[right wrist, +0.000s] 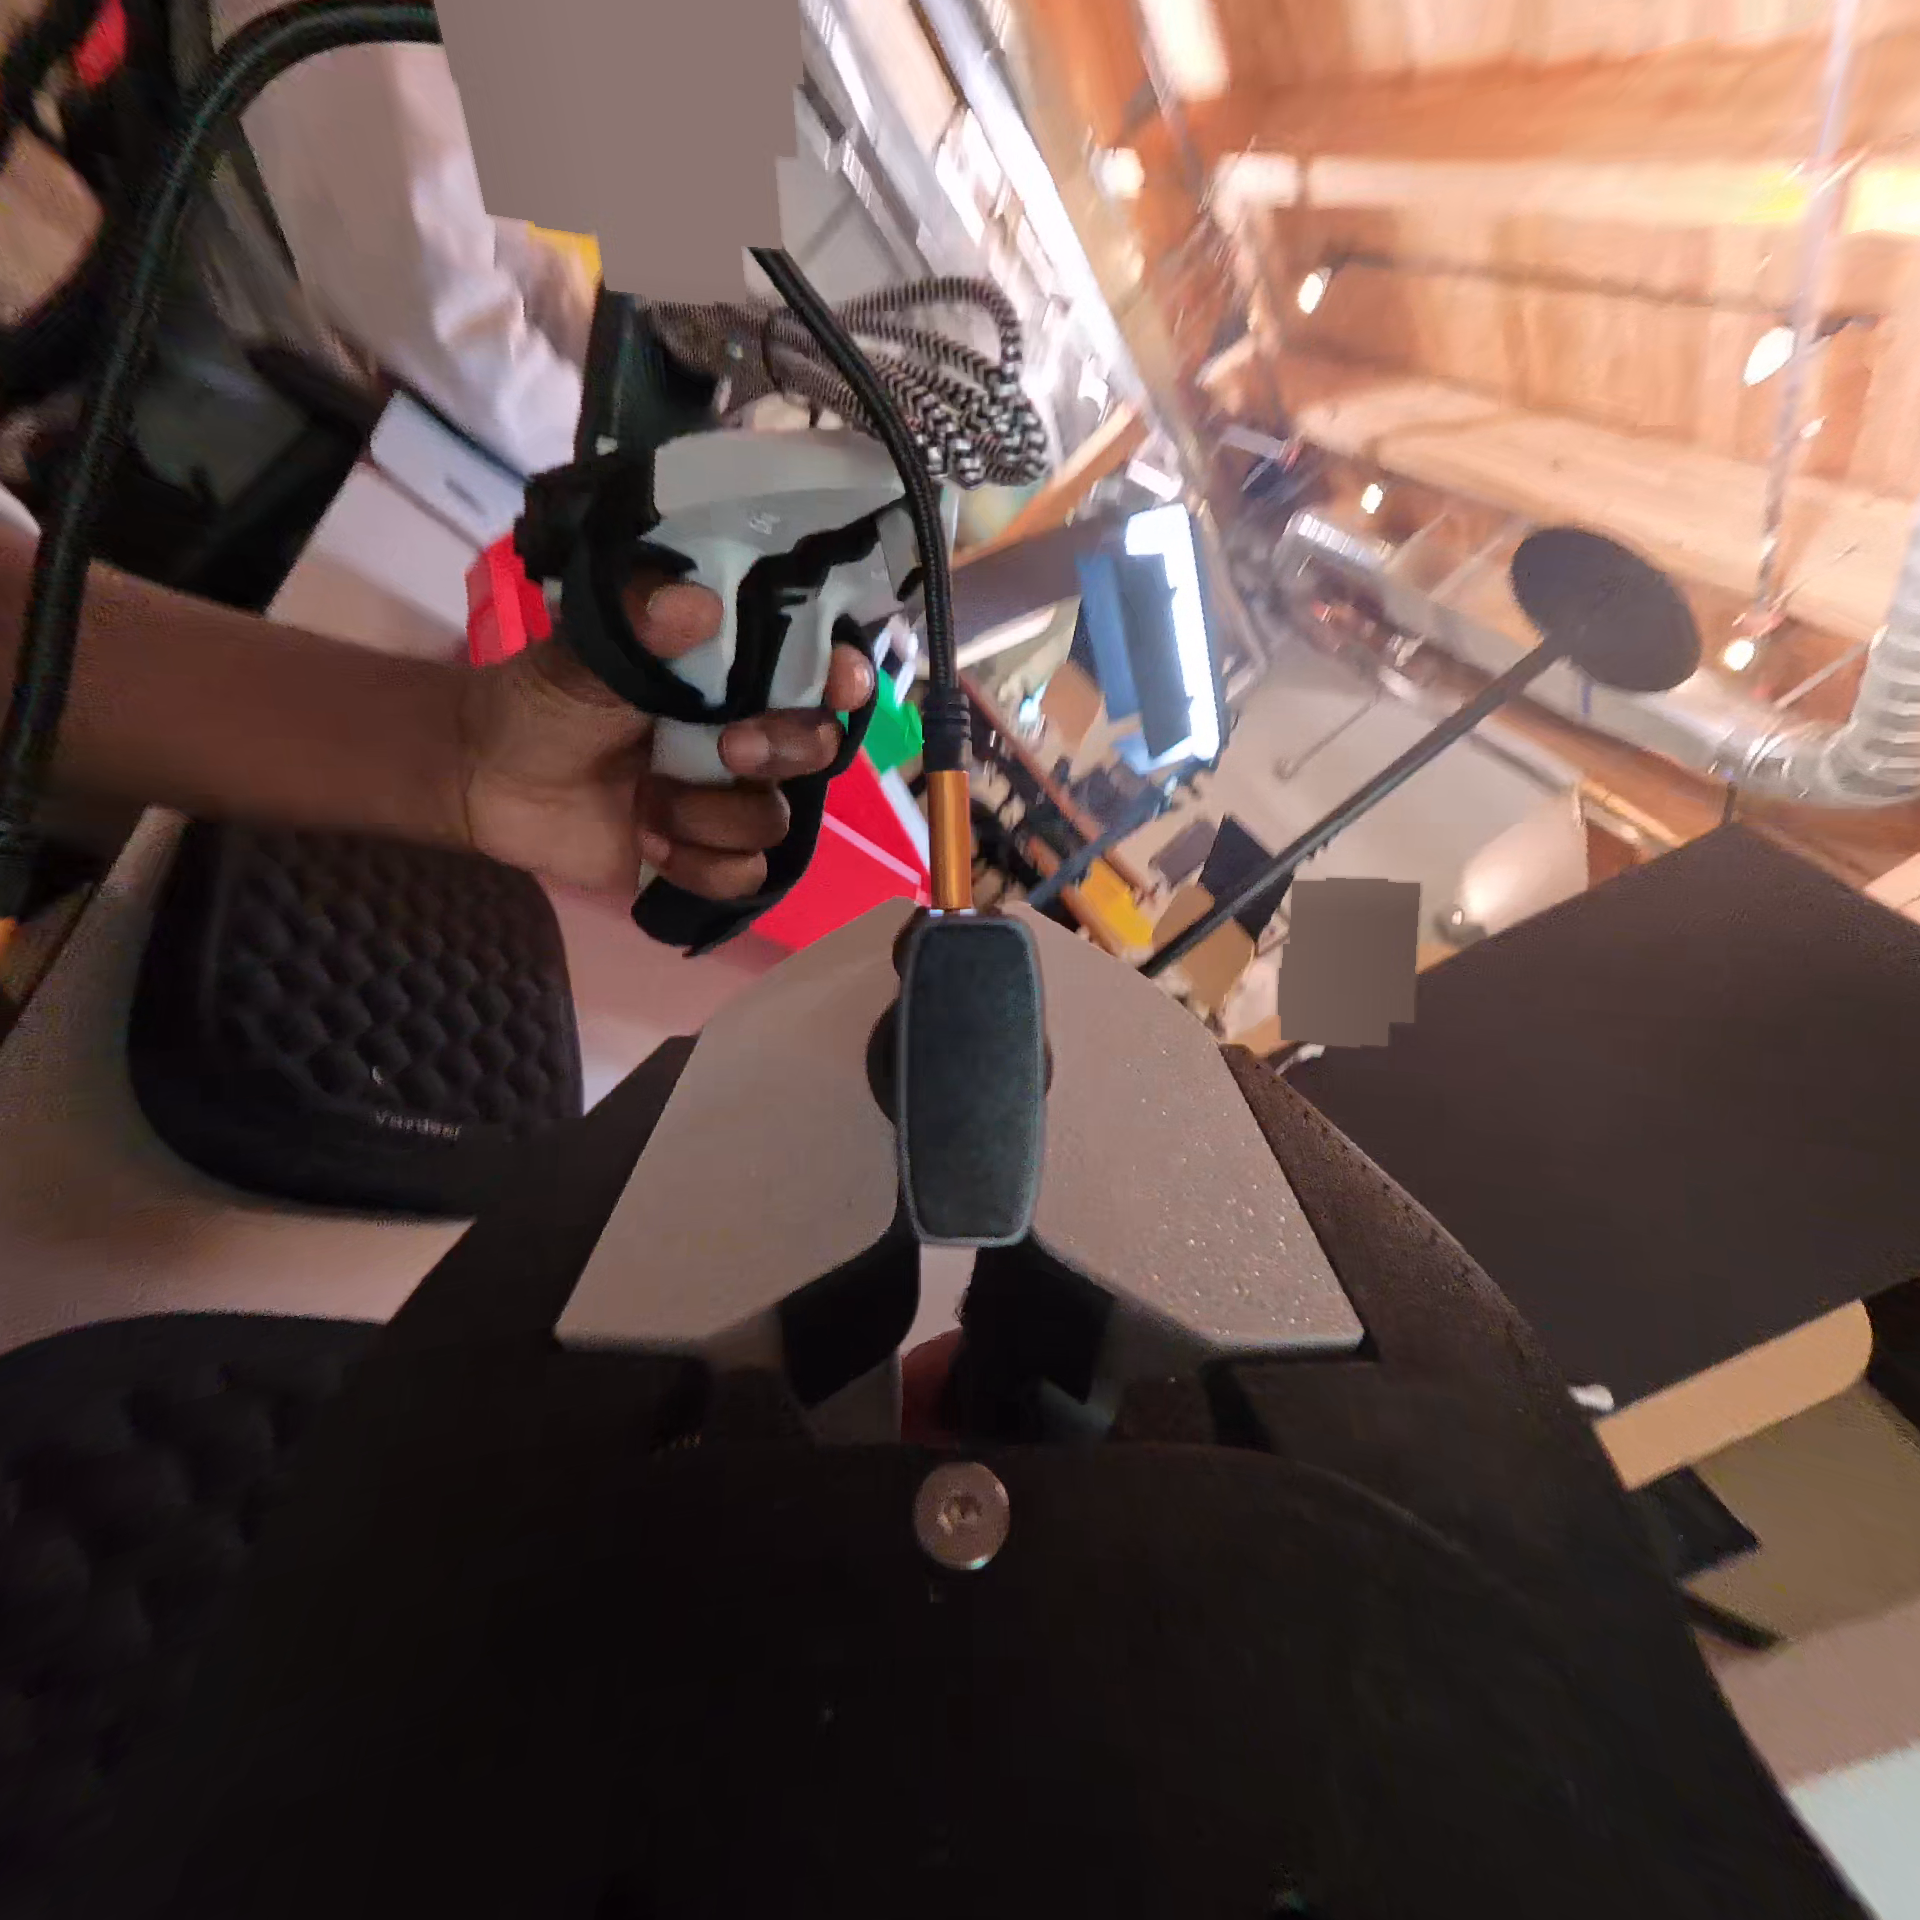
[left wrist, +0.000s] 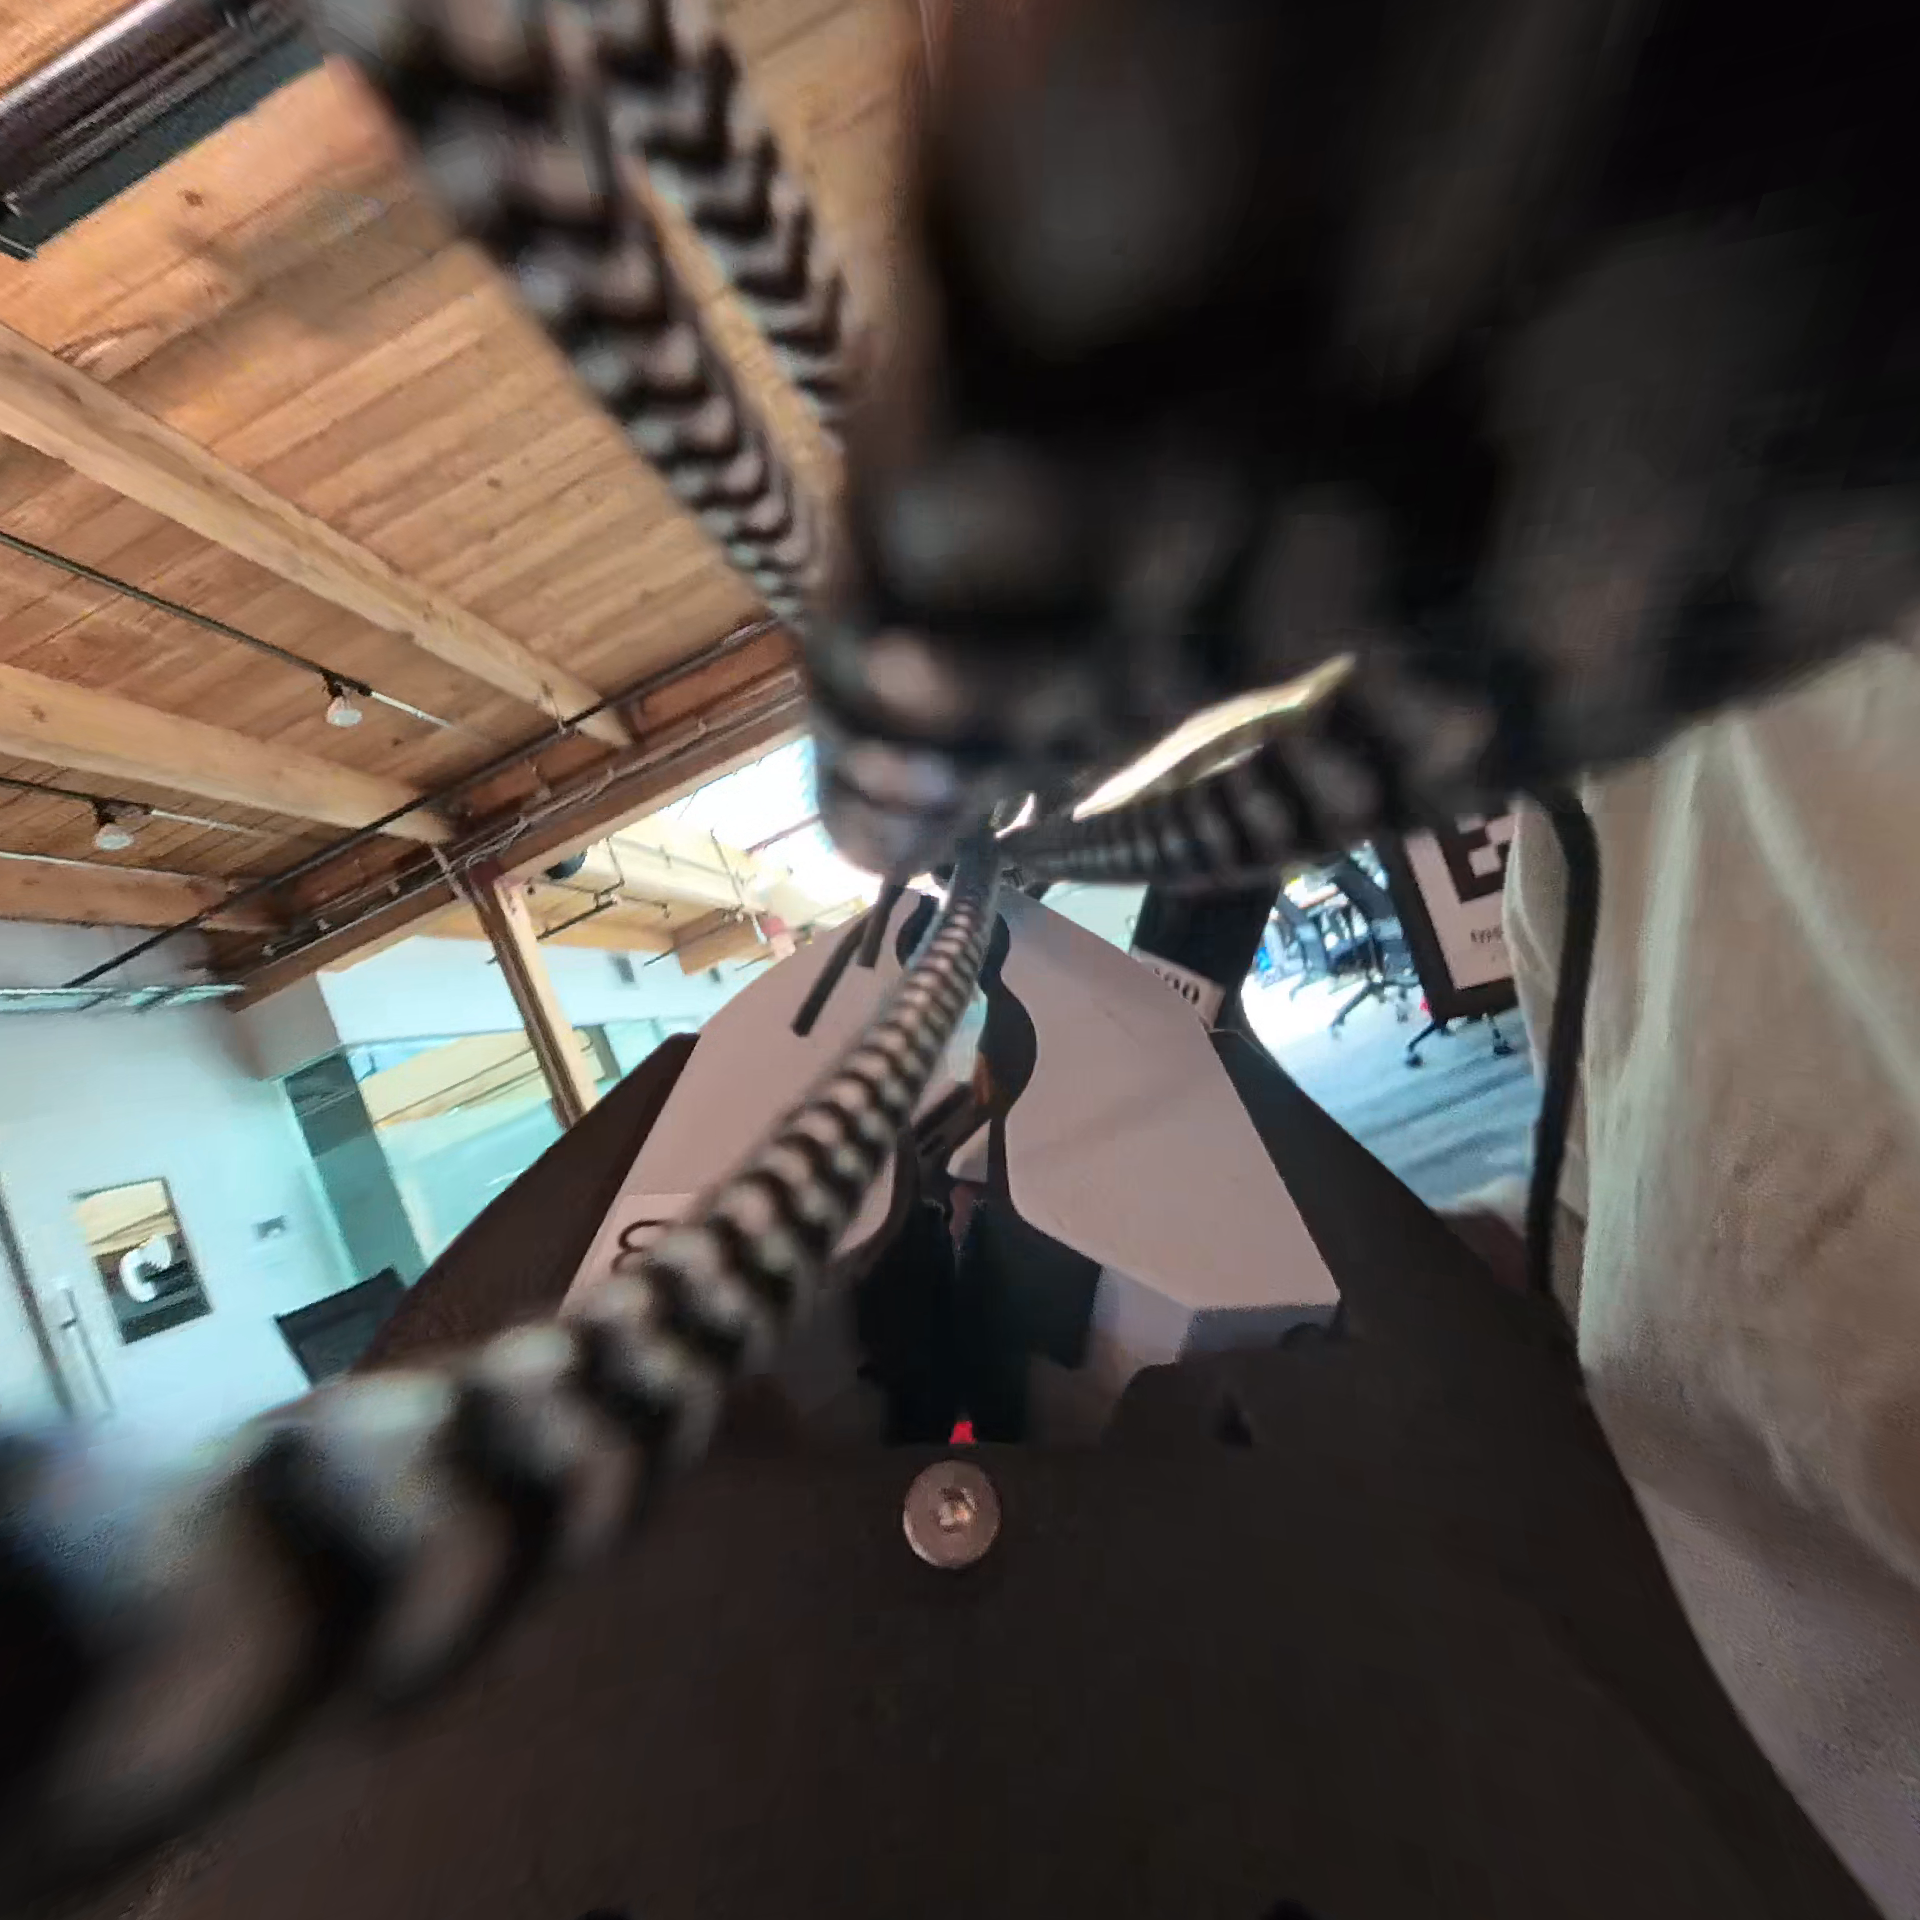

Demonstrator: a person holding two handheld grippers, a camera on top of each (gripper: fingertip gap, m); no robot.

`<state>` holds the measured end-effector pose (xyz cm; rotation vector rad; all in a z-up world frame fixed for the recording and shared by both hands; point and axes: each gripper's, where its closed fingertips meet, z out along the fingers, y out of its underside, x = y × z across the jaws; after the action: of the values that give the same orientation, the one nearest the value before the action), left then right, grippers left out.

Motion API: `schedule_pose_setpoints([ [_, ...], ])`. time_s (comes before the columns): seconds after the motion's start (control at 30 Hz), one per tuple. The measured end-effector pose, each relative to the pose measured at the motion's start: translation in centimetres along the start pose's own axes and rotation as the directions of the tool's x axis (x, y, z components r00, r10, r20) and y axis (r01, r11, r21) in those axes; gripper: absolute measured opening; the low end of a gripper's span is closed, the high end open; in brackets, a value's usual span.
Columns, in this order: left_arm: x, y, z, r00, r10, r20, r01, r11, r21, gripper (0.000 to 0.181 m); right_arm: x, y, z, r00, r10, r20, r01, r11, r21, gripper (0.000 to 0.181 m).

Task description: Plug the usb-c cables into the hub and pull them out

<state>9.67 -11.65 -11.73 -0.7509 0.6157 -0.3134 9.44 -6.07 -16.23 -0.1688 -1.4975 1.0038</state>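
Observation:
My right gripper (right wrist: 966, 940) is shut on a small dark grey hub (right wrist: 968, 1081), which stands lengthwise between the grey fingers (right wrist: 1153, 1164). A black braided cable with an orange plug (right wrist: 949, 831) is plugged into the hub's far end. My left gripper (left wrist: 961, 920) points up at the ceiling, and its white fingers (left wrist: 1122, 1122) are closed on a black-and-white braided cable (left wrist: 831, 1132). Loops of that cable hang blurred close to the lens, with a shiny metal plug tip (left wrist: 1216, 738) beyond the fingertips. The left gripper also shows in the right wrist view (right wrist: 758, 561), held in a hand, with the braided bundle (right wrist: 935, 405) on top.
A black quilted pouch (right wrist: 353, 1018) lies on the white table (right wrist: 94, 1226) at the left. Red and green boxes (right wrist: 862, 842) stand behind the hand. A black stand with a round base (right wrist: 1600, 613) and a black board (right wrist: 1662, 1060) are at the right. A person's pale shirt (left wrist: 1745, 1143) is close on the right. One gripper's finger ends stand about 8 cm off the other's. The black quilted pouch (right wrist: 353, 1018) sits 20 cm or so from the ends of my right fingers.

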Motion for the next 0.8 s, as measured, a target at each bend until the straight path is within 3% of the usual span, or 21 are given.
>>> schedule_pose_setpoints([
  [0.13,-0.6,0.1,-0.6,1.000,-0.022,0.018,0.021,0.999,0.026,0.004,-0.3,0.1,1.0,0.998,-0.041,0.049,0.049,0.983,-0.179,0.010],
  [0.3,-0.6,-1.4,-1.9,0.997,-0.060,-0.046,0.067,0.985,0.160,0.004,-0.8,-2.1,2.6,0.992,-0.079,0.095,0.101,0.962,-0.254,0.010],
  [0.43,0.2,-1.9,-2.2,0.995,0.033,-0.092,-0.017,0.986,0.165,0.004,-1.1,-4.1,3.9,0.986,-0.134,0.099,0.155,0.958,-0.242,0.009],
  [0.7,1.3,-3.2,-2.9,0.962,0.198,-0.186,-0.170,0.973,0.156,0.004,-2.6,-5.6,5.2,0.993,0.001,0.122,0.020,0.985,-0.169,0.010],
  [0.8,1.8,-3.3,-3.2,0.931,0.284,-0.231,-0.266,0.958,0.104,0.005,-3.1,-6.0,5.4,0.991,0.017,0.129,0.003,0.988,-0.151,0.010],
])
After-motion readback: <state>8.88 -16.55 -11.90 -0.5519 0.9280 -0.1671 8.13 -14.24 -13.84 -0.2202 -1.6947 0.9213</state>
